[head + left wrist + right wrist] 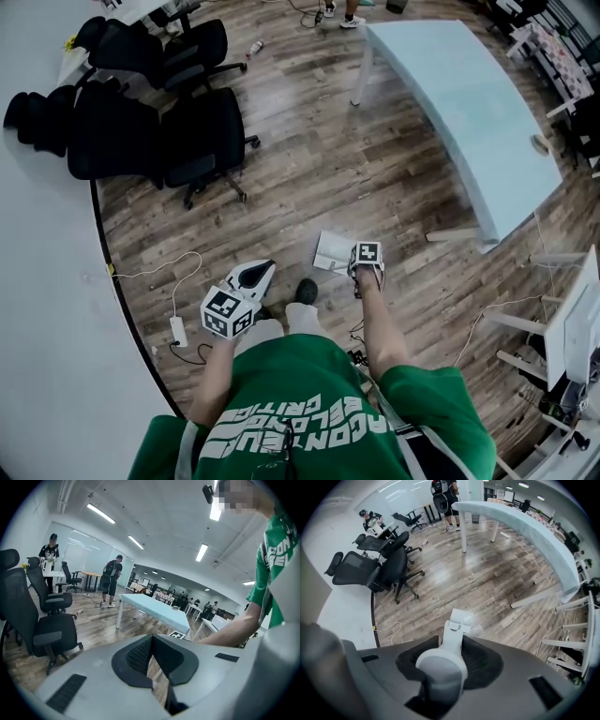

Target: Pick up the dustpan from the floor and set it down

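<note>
The white dustpan point(330, 251) lies on the wooden floor just ahead of my feet. My right gripper point(361, 281) points straight down beside it, at the pan's near right edge. In the right gripper view the dustpan's pan point(461, 618) rests on the floor, and its pale upright handle point(449, 660) rises up between the jaws and fills the gap, with the dark pads point(485, 660) against both its sides. My left gripper point(262, 270) hangs to the left of the dustpan, above the floor, holding nothing. Its jaws point(151, 639) meet at the tips.
Black office chairs point(187, 141) stand at the back left. A long pale blue table point(450, 103) runs along the right, with a loose white bar point(455, 234) by its near end. A white cable and plug point(178, 328) lie on the left. A person point(111, 581) stands far off.
</note>
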### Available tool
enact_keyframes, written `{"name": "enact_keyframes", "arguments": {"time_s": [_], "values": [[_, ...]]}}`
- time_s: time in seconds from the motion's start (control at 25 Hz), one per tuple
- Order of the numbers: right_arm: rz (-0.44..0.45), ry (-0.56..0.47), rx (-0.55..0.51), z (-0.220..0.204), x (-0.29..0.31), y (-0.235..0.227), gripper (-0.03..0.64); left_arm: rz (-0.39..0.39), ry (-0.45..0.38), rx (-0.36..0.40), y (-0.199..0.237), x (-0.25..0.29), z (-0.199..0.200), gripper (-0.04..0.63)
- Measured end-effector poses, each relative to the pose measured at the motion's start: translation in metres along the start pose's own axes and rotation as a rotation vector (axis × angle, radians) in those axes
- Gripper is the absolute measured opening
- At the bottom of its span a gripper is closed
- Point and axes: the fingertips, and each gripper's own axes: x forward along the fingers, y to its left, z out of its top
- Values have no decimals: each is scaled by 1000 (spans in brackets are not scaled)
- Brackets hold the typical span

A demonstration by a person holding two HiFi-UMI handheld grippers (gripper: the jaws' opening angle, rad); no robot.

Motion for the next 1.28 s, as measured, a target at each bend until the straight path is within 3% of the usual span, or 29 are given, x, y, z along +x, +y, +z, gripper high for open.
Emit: {"name": "enact_keyframes", "arguments": {"time_s": [0.28,0.56,0.8,1.04,1.28], "values": [[-85,11,4,-4,8,-21,114,-8,-18,9,-2,10,10,-8],[-104,-7,17,-4,6,-17,114,-23,-35,17,6,8,18,-8],[-107,-35,21,-10,-13,1,112,-51,-50,15,39,2,33,-8],[-119,-129,59,2,-44,29,112,-118,-42,34,88,2,52,-8],[-118,-292,103,26,-102,66,112,-202,-57,62,132,8,93,-8]]}}
